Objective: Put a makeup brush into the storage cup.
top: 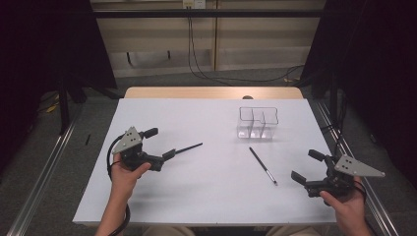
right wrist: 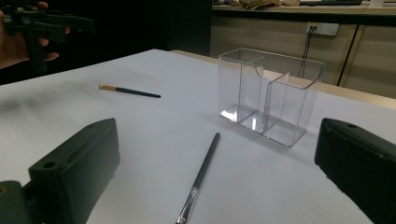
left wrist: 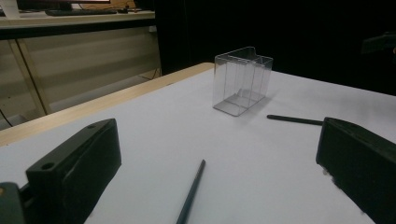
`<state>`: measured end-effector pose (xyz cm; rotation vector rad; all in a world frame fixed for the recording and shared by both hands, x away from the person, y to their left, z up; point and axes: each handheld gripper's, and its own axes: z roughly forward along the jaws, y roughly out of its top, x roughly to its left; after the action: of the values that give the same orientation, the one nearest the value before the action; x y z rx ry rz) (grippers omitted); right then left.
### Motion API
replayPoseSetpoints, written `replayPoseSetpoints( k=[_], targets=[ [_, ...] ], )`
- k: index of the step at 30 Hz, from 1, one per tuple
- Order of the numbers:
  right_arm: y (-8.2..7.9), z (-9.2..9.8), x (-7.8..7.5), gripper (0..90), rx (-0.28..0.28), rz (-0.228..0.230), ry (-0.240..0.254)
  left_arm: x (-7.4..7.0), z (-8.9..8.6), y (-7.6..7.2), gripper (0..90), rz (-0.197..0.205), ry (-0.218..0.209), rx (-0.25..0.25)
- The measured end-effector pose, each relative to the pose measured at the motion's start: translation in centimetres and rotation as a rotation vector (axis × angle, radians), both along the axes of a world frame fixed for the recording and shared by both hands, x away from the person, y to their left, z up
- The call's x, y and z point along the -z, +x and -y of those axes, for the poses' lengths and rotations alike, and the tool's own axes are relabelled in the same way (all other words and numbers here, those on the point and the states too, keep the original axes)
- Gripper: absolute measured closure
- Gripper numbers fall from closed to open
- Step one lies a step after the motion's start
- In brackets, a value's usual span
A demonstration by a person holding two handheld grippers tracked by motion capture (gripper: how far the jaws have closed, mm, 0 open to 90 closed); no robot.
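Here, slim black brushes [top: 262,165], clear boxy organizer [top: 257,123]

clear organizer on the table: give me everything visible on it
The clear organizer looks like transparent acrylic or plastic: a boxy, open-topped holder split by inner walls into compartments, its rim stepped, higher at the back. It stands upright on the white table, toward the far right, and is empty. Nothing touches it. One thin brush lies on the table just in front of it, apart from it; the other brush lies farther to the left. Both hand-held grippers are well away.
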<state>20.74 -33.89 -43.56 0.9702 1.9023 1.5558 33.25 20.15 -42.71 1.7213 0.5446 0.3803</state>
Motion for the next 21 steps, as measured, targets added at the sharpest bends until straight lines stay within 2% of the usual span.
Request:
replayPoseSetpoints(
  k=[8, 12, 18, 21],
  targets=[
    [0.2, 0.0, 0.0, 0.0, -0.007, 0.001, -0.001, 0.4, 0.9, 1.2, 0.0, -0.006, 0.004, 0.004],
    [0.3, 0.1, 0.1, 0.0, -0.007, 0.0, 0.003, 0.4, 0.9, 1.7, 0.0, -0.007, -0.013, 0.003],
    [0.4, 0.3, 0.2, 0.0, -0.007, -0.001, 0.006, 0.6, 1.1, 2.5, 0.0, -0.009, 0.0, 0.001],
    [0.4, 0.3, 0.2, 0.0, -0.006, 0.0, 0.009, 0.7, 1.1, 2.9, 0.0, -0.013, -0.007, -0.002]
  ],
)
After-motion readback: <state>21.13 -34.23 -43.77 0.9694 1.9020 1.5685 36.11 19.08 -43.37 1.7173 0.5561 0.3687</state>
